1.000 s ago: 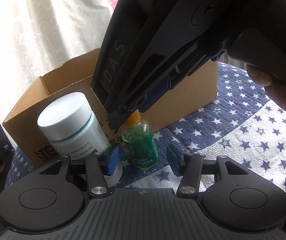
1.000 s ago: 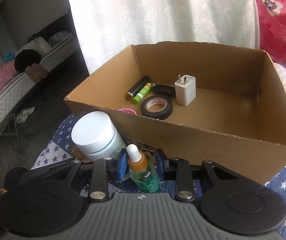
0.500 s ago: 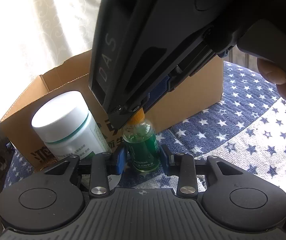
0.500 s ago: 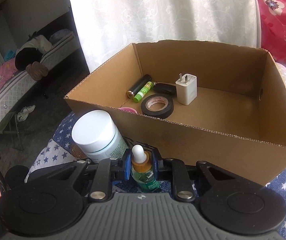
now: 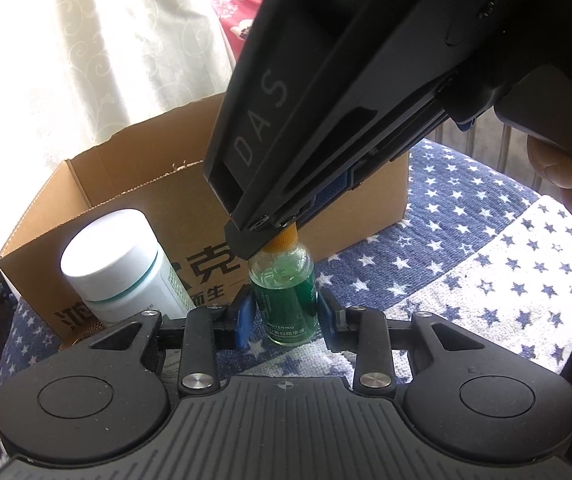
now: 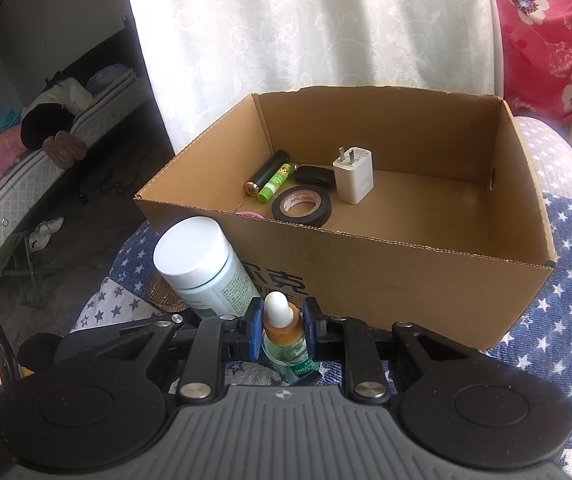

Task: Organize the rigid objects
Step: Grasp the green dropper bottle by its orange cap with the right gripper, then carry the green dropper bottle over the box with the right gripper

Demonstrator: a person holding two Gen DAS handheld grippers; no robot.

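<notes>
the small green glass dropper bottle (image 5: pixel 288 300) with an orange collar and white rubber bulb stood upright on the blue star-print cloth (image 5: pixel 466 264), directly between the blue pads of both tools. the left gripper (image 5: pixel 284 314) had just been closing; its pads sat against the lower body of the bottle, one on each side, pinching it. the right gripper (image 6: pixel 280 330) had also been closing and came in from above at a steep downward angle; its pads clamped the orange collar just under the bulb. in the left wrist view the right tool's black housing covered the bottle's top.

just left of the left gripper's fingers (image 5: pixel 242 314) stood a white cylindrical plastic jar (image 5: pixel 120 268) with a green-printed label, close beside the bottle. directly beyond both tools sat an open brown cardboard box (image 6: pixel 406 280), its near wall just behind bottle and jar. inside the box, toward its far left, lay a black roll of tape (image 6: pixel 301 205), a white wall charger (image 6: pixel 354 176), a green tube (image 6: pixel 273 183) and a dark cylindrical battery (image 6: pixel 266 174).
</notes>
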